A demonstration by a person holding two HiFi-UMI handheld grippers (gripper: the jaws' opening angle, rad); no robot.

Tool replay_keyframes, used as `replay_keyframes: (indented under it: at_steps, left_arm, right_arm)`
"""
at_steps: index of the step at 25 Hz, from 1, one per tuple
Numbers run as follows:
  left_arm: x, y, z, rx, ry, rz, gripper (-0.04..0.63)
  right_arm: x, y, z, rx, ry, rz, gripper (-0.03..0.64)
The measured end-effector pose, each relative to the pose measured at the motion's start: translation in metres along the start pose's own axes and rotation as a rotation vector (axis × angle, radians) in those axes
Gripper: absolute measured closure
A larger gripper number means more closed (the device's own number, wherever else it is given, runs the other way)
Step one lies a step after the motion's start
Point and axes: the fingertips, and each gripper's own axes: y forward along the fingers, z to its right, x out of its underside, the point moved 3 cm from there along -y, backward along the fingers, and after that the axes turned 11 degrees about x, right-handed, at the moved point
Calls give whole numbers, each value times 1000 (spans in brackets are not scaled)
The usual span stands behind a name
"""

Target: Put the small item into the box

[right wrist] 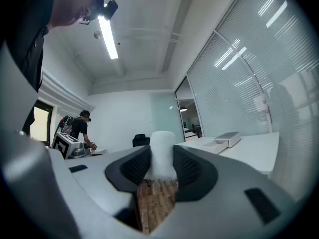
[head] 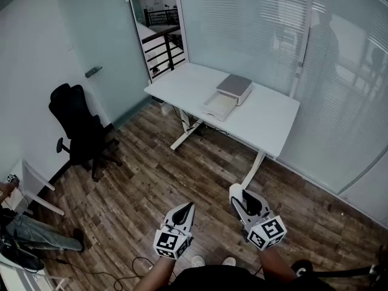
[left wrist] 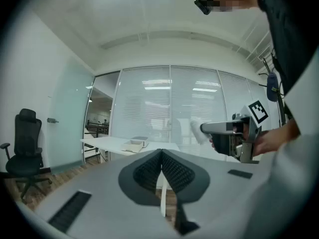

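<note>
My right gripper (right wrist: 162, 159) is shut on a small white cylinder (right wrist: 162, 146), which stands upright between the dark pads. In the head view this gripper (head: 236, 194) is low in the frame above the wooden floor, well short of the table. The left gripper (head: 187, 208) hangs beside it, jaws together with nothing in them (left wrist: 162, 154). The box (head: 234, 88) is white with a grey top and sits on the white table (head: 270, 123), with a flat open tray (head: 219, 106) in front of it. The left gripper view shows the white cylinder (left wrist: 195, 130) at the right gripper's tip.
A black office chair (head: 77, 125) stands at the left by the wall. Frosted glass partitions run behind and to the right of the table. A second person (right wrist: 79, 128) works at a bench far behind. Legs in jeans (head: 33, 234) and a cable (head: 136, 264) lie at the lower left.
</note>
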Motion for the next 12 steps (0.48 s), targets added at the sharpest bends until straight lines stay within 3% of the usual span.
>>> replay_keyframes:
  at_steps: [12]
  left_arm:
    - [-17,-11,-15,-18,38,39,581]
  right_arm:
    - [-5,8,-13,-2,4,34,465]
